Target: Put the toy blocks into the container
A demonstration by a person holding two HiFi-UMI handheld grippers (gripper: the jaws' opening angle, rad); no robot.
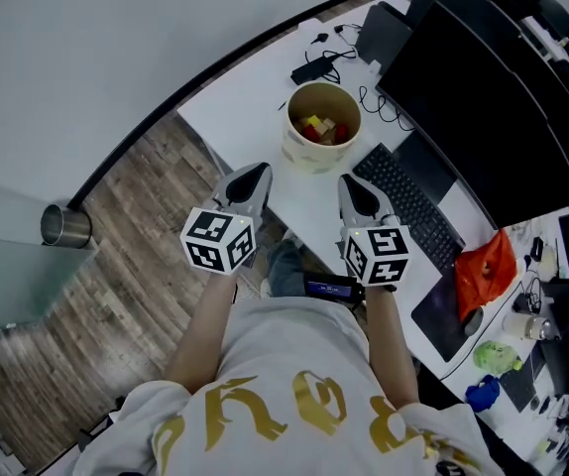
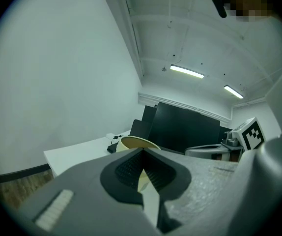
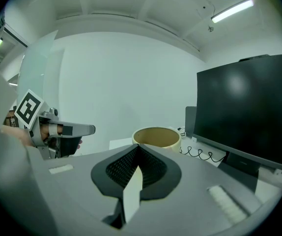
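Both left gripper (image 1: 253, 177) and right gripper (image 1: 355, 186), jaws closed empty, hover by the white desk (image 1: 245, 97) bearing container (image 1: 307, 157) and keyboard (image 1: 413, 206).

The container (image 1: 321, 127) is standing on the table (image 1: 237, 107), with the toy blocks (image 1: 319, 129) lying inside it. A keyboard (image 1: 413, 204) is lying to its right, between it and the monitor (image 1: 483, 117) standing further right. A power adapter (image 1: 314, 68) is lying behind the container. The left gripper (image 1: 255, 178) and right gripper (image 1: 354, 188) are hovering side by side just before the container, the right one beside the keyboard.
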